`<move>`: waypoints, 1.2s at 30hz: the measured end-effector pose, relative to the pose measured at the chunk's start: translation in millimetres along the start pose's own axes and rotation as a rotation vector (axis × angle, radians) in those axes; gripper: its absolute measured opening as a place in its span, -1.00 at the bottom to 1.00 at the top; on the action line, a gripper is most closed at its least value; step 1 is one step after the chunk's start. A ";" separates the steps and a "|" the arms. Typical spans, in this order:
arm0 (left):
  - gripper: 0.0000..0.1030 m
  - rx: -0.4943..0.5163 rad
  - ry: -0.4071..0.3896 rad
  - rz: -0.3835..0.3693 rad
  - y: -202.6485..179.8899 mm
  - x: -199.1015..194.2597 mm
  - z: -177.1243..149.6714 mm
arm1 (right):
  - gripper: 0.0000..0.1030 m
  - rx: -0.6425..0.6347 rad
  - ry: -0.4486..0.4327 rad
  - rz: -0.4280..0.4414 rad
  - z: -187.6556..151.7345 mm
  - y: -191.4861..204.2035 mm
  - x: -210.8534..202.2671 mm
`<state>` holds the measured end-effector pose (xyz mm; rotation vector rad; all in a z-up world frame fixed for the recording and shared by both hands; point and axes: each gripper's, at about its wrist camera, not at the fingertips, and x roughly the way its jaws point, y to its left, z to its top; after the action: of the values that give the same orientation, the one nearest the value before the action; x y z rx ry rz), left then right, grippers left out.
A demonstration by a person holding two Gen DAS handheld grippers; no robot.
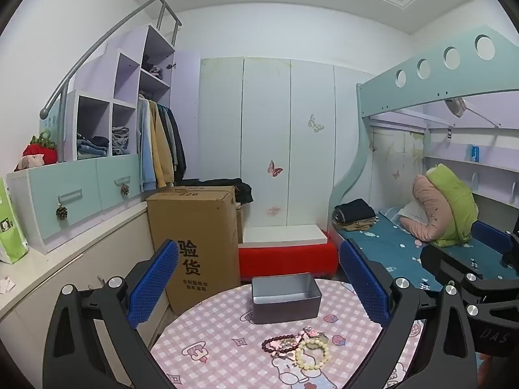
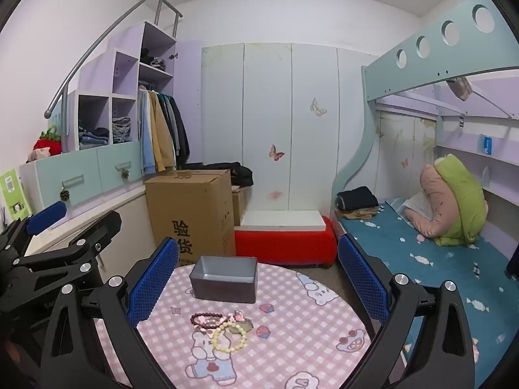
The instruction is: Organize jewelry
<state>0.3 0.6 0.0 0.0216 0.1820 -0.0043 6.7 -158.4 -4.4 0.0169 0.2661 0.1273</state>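
The left gripper hangs above the round table with its blue pads wide apart and nothing between them. The right gripper is the same, spread wide and holding nothing. In the left view, the grey metal box stands at 12 o'clock and the jewelry pile lies just near it at 6 o'clock: a dark bead bracelet, a cream bead bracelet, and small pink pieces, maybe hair clips. A cardboard box stands behind at 10 o'clock.
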 end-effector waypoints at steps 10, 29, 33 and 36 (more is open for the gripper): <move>0.87 0.000 0.003 -0.001 0.0 0.1 0.4 | 0.86 -0.004 0.000 -0.001 0.1 -0.3 0.1; 0.87 -0.001 0.003 -0.001 0.0 0.1 0.2 | 0.86 0.000 0.001 0.001 -0.6 -1.1 0.2; 0.87 0.000 0.004 0.000 -0.1 -0.1 0.3 | 0.86 0.000 0.002 0.000 -0.9 -1.1 0.5; 0.87 -0.002 0.003 -0.002 0.1 -0.2 0.3 | 0.86 -0.002 0.004 -0.001 -1.3 -0.8 1.0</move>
<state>0.2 0.7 0.3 0.0193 0.1848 -0.0063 7.4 -159.1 -6.0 0.0149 0.2699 0.1265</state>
